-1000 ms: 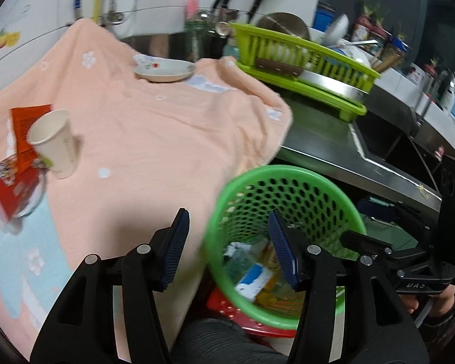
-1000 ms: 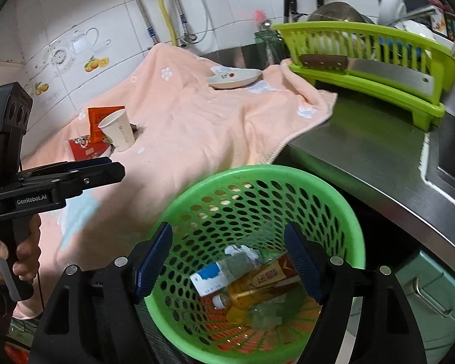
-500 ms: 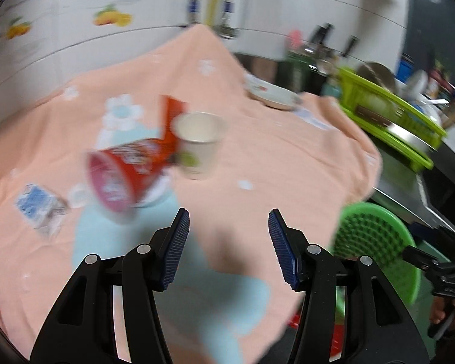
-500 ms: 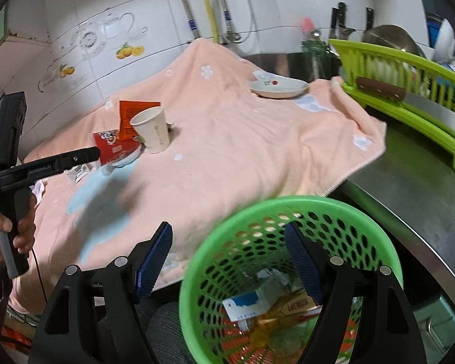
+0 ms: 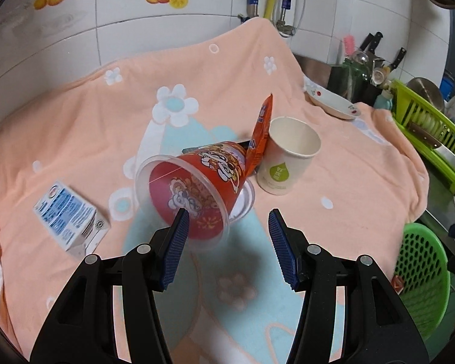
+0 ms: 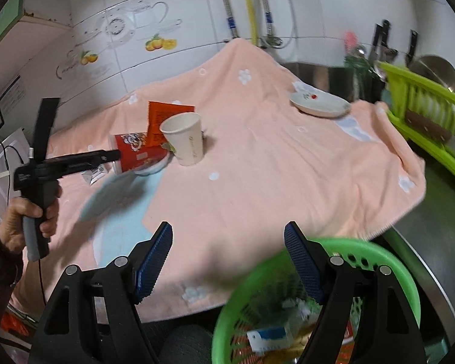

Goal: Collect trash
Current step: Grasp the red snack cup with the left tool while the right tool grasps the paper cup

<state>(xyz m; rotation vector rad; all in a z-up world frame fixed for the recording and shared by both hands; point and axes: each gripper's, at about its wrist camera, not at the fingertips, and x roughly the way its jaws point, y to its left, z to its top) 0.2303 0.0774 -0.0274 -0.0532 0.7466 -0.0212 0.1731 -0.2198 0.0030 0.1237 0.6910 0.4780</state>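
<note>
Having swung from over the green basket (image 6: pixel 376 261), the left hand-held gripper (image 5: pixel 227 244) now hovers wide open and empty at the tipped red noodle cup (image 5: pixel 194 191), frame centre, beside the paper cup (image 5: pixel 288 157) and milk carton (image 5: pixel 69 215); the right hand-held gripper (image 6: pixel 227 261), open, holds nothing.

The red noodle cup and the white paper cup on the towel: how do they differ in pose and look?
The red noodle cup lies tipped on its side, mouth toward the left gripper; the white paper cup stands upright. The noodle cup is red with cartoon print and looks larger; the paper cup is plain white with a green mark. Both look empty and rest on the peach towel.
</note>
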